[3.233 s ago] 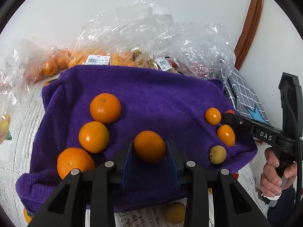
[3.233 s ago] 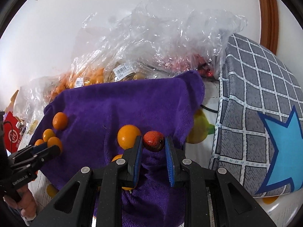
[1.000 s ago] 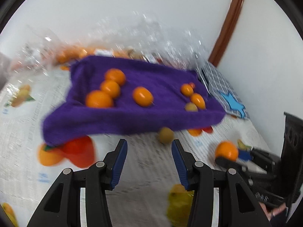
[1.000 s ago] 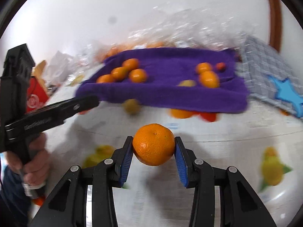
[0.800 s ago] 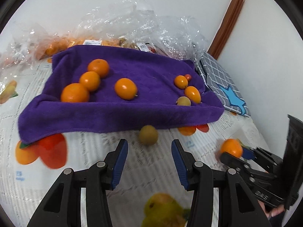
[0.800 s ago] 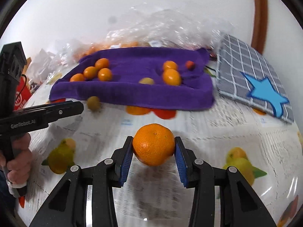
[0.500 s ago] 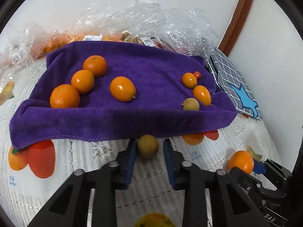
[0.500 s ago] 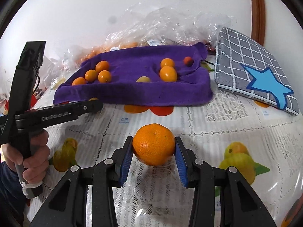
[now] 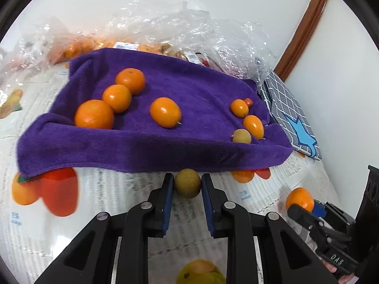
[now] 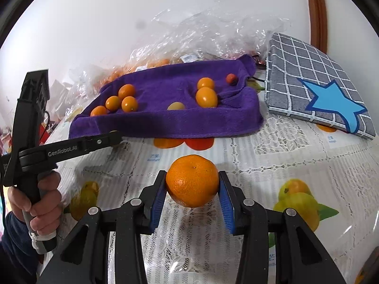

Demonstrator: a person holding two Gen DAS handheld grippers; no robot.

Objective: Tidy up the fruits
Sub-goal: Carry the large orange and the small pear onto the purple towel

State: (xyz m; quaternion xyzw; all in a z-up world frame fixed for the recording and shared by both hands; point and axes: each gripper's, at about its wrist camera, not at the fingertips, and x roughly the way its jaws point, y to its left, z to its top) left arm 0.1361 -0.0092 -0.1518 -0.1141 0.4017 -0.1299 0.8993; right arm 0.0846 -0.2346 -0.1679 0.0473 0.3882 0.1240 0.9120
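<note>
A purple towel (image 9: 184, 90) lies on the table with several oranges (image 9: 94, 114) on its left part and small kumquats (image 9: 253, 126) plus a small red fruit (image 9: 248, 101) on its right. My left gripper (image 9: 187, 184) is shut on a small yellow-brown fruit (image 9: 187, 182) just in front of the towel's near edge. My right gripper (image 10: 192, 184) is shut on a mandarin (image 10: 192, 180) and holds it above the tablecloth, in front of the towel (image 10: 170, 118). The mandarin also shows in the left wrist view (image 9: 299, 198).
Clear plastic bags (image 9: 180, 30) with more fruit lie behind the towel against the wall. A grey checked cushion with a blue star (image 10: 317, 90) lies right of the towel. The tablecloth (image 10: 284, 156) has lace and printed fruit pictures.
My left gripper moved toward the towel's near edge and closed on the small yellow-brown fruit. My right gripper kept the mandarin and shifted slightly.
</note>
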